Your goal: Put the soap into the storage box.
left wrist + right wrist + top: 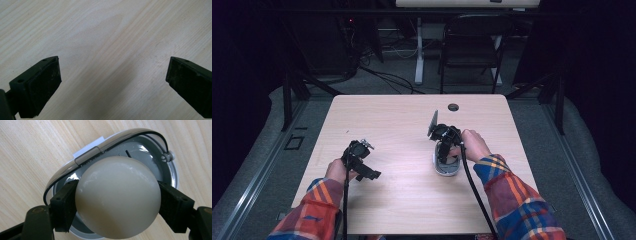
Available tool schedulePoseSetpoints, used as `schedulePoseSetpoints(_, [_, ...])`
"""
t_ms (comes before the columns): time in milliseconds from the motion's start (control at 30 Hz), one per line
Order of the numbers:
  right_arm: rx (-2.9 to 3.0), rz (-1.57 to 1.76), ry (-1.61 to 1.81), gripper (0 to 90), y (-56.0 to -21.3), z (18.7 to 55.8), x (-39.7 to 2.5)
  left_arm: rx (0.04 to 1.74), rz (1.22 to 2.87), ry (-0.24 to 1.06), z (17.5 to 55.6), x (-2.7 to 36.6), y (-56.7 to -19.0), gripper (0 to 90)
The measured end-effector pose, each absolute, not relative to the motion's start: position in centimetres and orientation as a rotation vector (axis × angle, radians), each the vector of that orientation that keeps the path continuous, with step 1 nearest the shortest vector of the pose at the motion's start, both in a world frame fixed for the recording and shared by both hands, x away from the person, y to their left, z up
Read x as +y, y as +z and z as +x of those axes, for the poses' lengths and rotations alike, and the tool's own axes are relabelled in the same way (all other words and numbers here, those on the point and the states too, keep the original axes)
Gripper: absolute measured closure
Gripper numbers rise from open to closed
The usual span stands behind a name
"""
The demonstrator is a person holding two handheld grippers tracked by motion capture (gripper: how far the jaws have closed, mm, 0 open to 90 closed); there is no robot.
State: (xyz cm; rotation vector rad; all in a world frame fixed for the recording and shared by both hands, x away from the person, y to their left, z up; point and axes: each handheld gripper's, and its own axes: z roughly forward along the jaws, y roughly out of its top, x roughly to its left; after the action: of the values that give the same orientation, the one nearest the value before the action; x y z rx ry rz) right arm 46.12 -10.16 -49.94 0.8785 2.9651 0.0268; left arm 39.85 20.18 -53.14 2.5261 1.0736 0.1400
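Note:
A smooth white ball (117,195) is clamped between the two black pads of my right gripper (116,206), which is shut on it. Just beneath the ball lies a round silver case (110,143) with a grey inside and a small hinge (168,157). From the high view, the right gripper (445,155) points down over that case (446,169) at the table's right of centre. My left gripper (365,170) hovers low over the table's left side. Its jaws stand wide apart in the left gripper view, and the left gripper (113,80) has only bare wood between them.
The light wooden table (402,115) has a round cable hole (453,107) near its far edge. Beyond it stand a black folding chair (472,45) and a white desk leg (419,50) with cables on the floor.

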Motion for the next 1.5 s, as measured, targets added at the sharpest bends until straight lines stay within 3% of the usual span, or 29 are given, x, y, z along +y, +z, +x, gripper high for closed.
schedulePoseSetpoints(1500, [2.995,0.840,0.010,22.5,-50.40,46.12,-10.52,1.075,2.526,0.138,39.86,20.16,-53.17,0.0])
